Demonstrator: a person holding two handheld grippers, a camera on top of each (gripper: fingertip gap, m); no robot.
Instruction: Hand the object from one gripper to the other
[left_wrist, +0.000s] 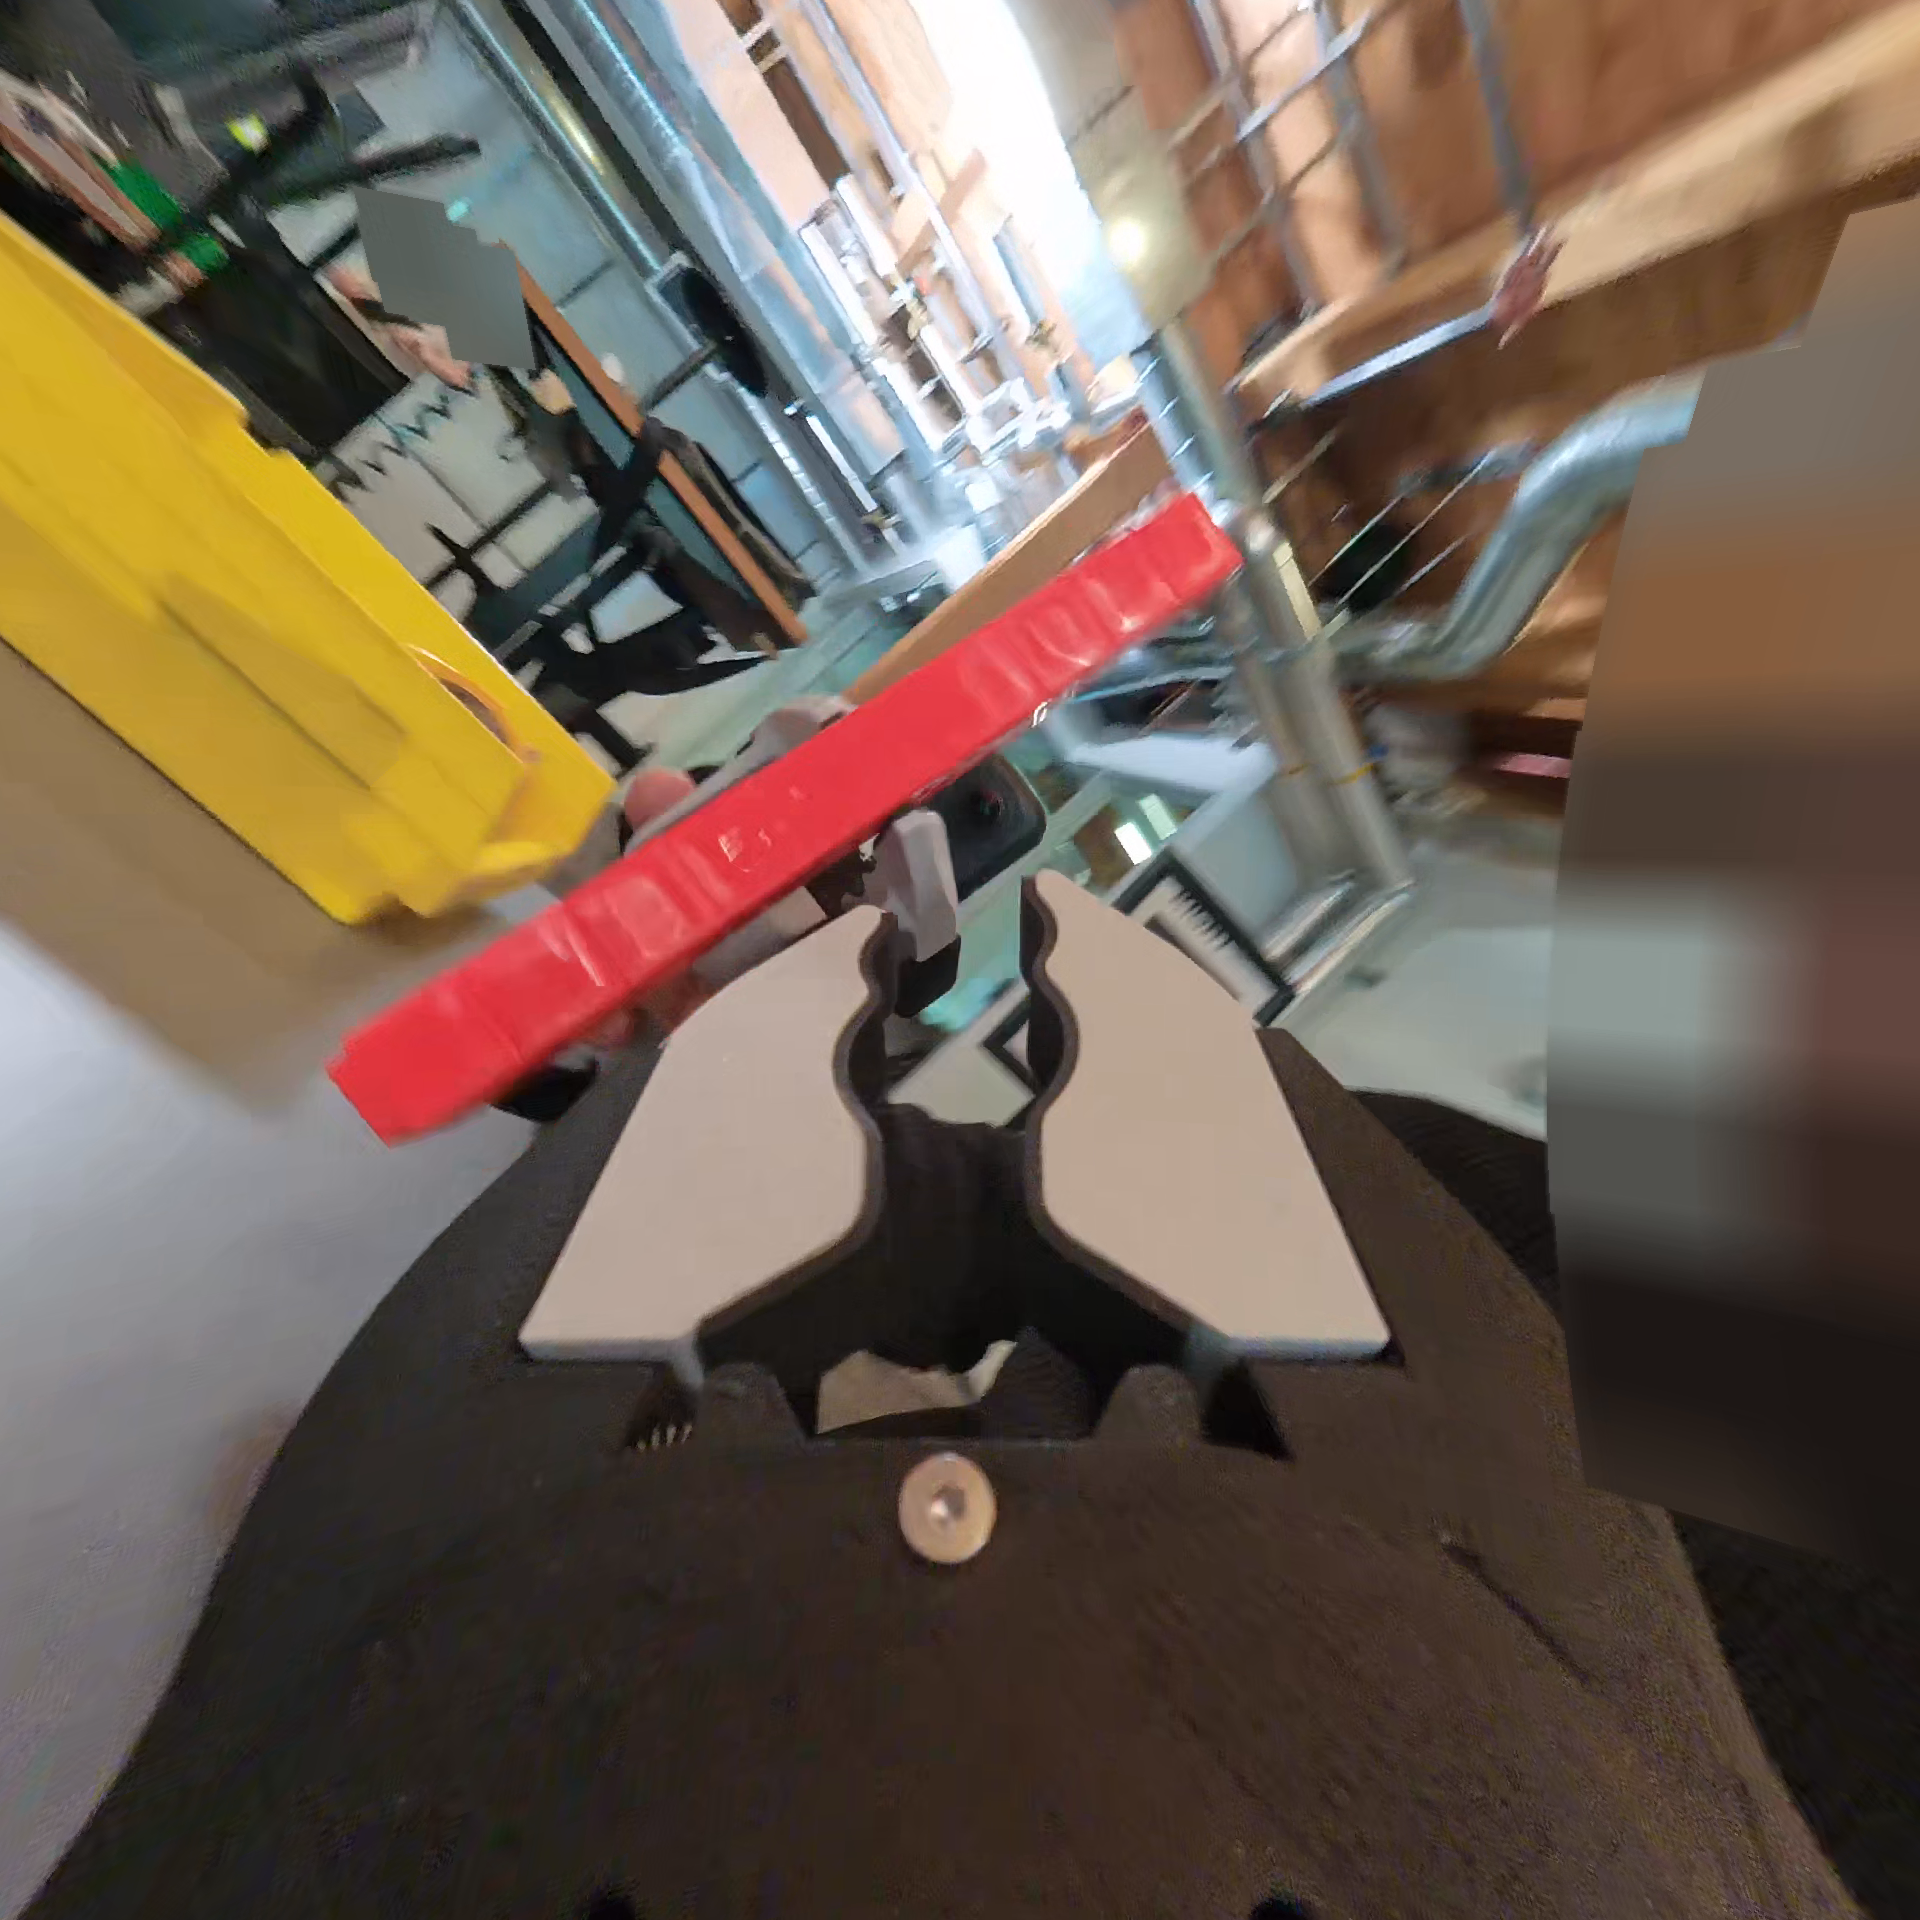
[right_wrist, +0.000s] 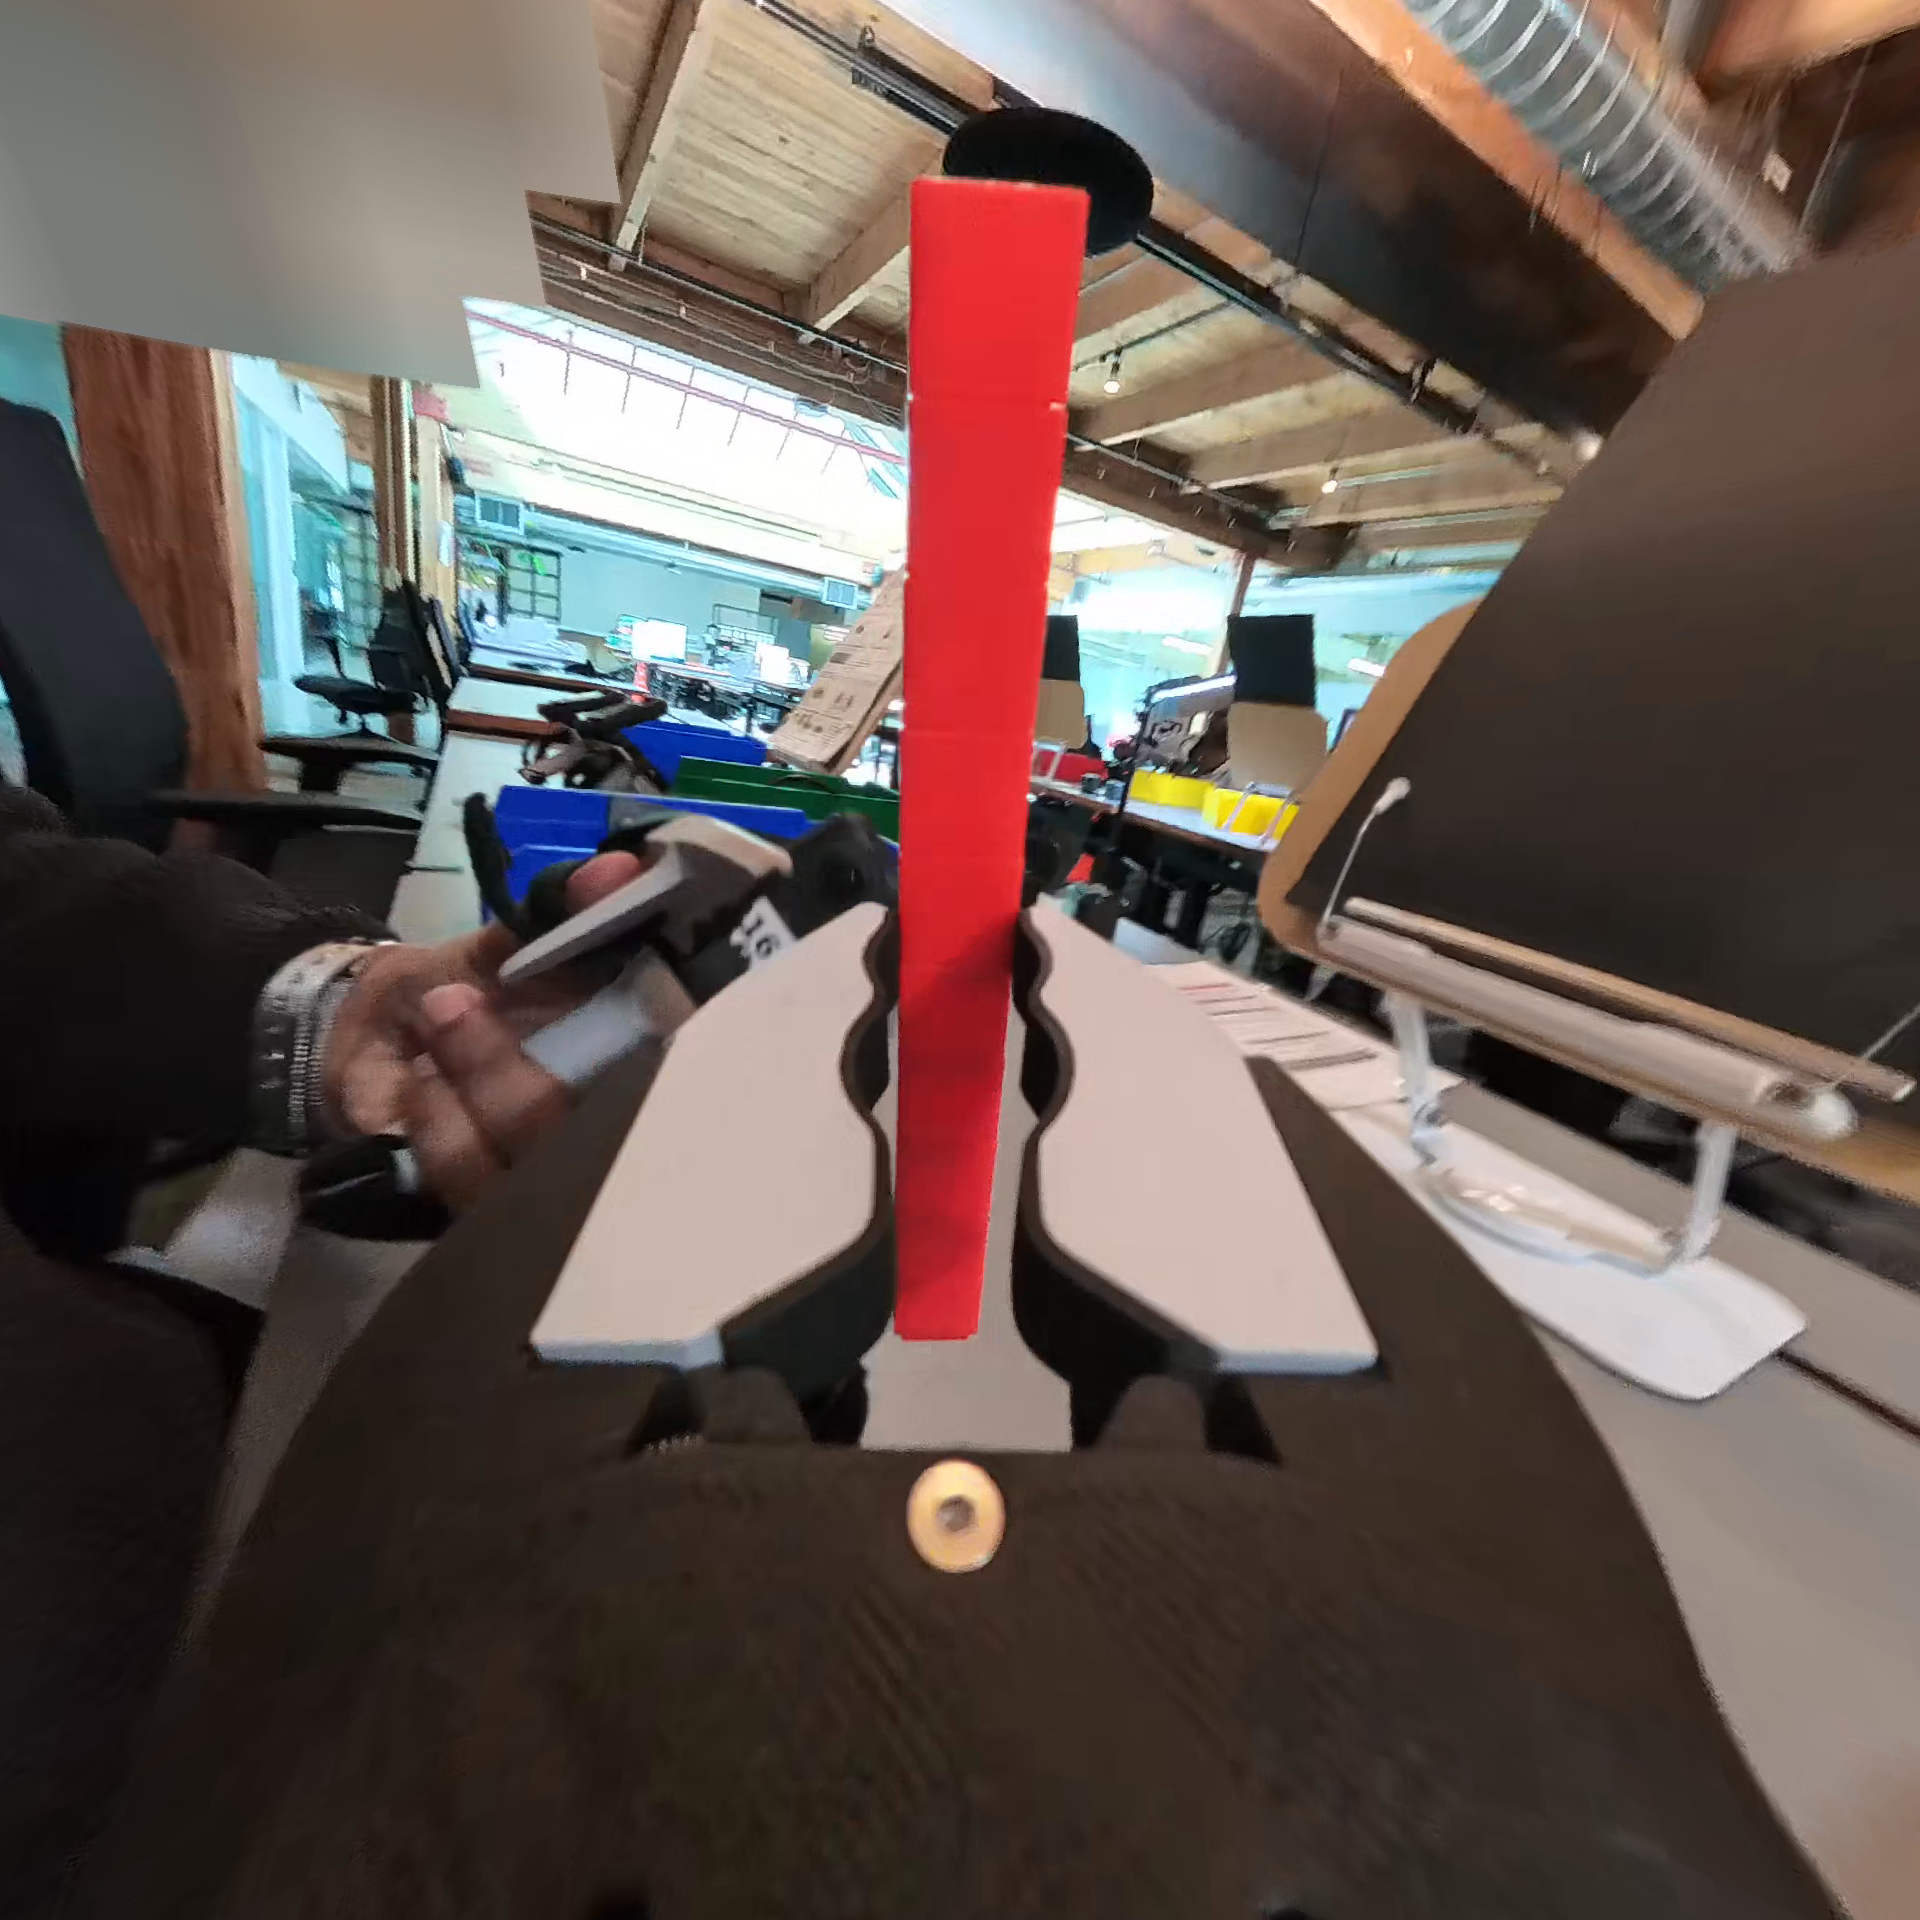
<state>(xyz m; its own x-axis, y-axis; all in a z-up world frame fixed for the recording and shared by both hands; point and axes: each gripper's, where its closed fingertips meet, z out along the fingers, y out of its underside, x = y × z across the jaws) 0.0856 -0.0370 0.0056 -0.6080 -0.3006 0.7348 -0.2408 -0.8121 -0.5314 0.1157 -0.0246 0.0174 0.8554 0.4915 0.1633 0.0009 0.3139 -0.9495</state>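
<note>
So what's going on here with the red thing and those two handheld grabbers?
A person is passing a long red bar between two handheld tools. Right now the right tool is clamped on the bar, which stands straight up between its fingers. The left tool is open and empty, with the bar lying just beyond and left of its tips. In the right wrist view the left tool sits off to the side in the person's hand, not touching the bar.

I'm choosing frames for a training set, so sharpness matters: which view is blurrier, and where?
Left wrist view: heavy motion blur across the background shelving and yellow bin; the red bar is soft. Right wrist view: the bar is crisp, blur only toward the edges; bright skylight glare behind.
</note>
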